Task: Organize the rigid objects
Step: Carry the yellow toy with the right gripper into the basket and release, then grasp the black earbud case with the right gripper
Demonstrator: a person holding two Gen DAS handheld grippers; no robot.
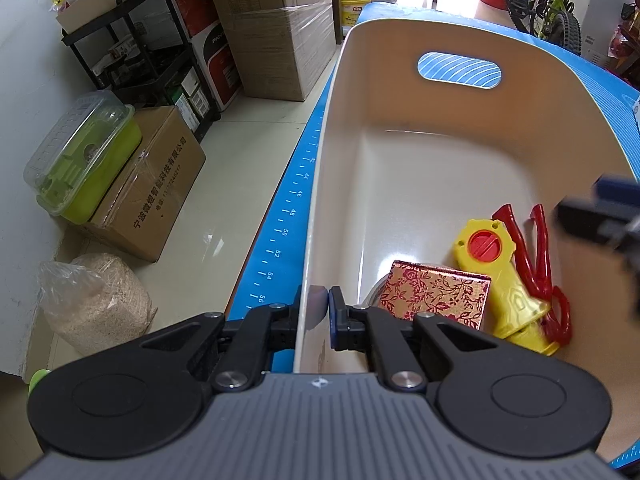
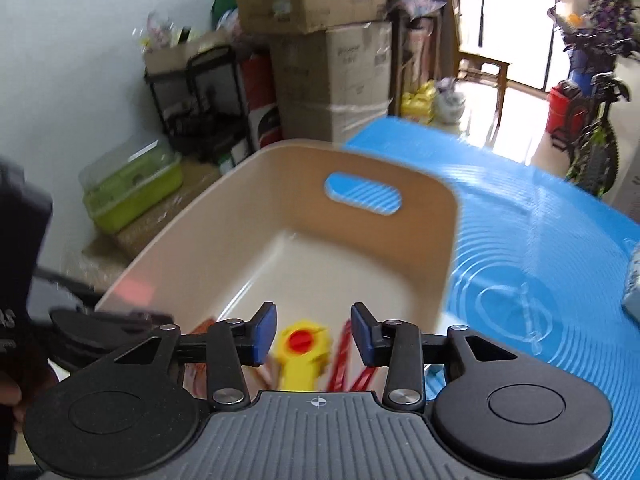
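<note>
A cream plastic bin (image 1: 400, 168) with a slot handle stands on a blue mat (image 1: 288, 216). My left gripper (image 1: 316, 316) is shut on the bin's near left wall. In the bin's near corner lie a red-and-gold patterned box (image 1: 436, 296), a yellow toy with a red knob (image 1: 492, 264) and a red plastic piece (image 1: 540, 248). In the right wrist view my right gripper (image 2: 314, 332) hovers open above that corner, and the yellow toy (image 2: 302, 354) lies below, apart from both pads. Part of the right gripper (image 1: 600, 216) shows blurred over the bin's right side.
Off the mat's left edge is a tiled floor with cardboard boxes (image 1: 276, 28), a black shelf cart (image 1: 152, 52), a green lidded container (image 1: 84, 156) and a bag of grain (image 1: 96, 300). Open blue mat (image 2: 540, 240) lies to the right of the bin. A bicycle (image 1: 548, 0) stands far back.
</note>
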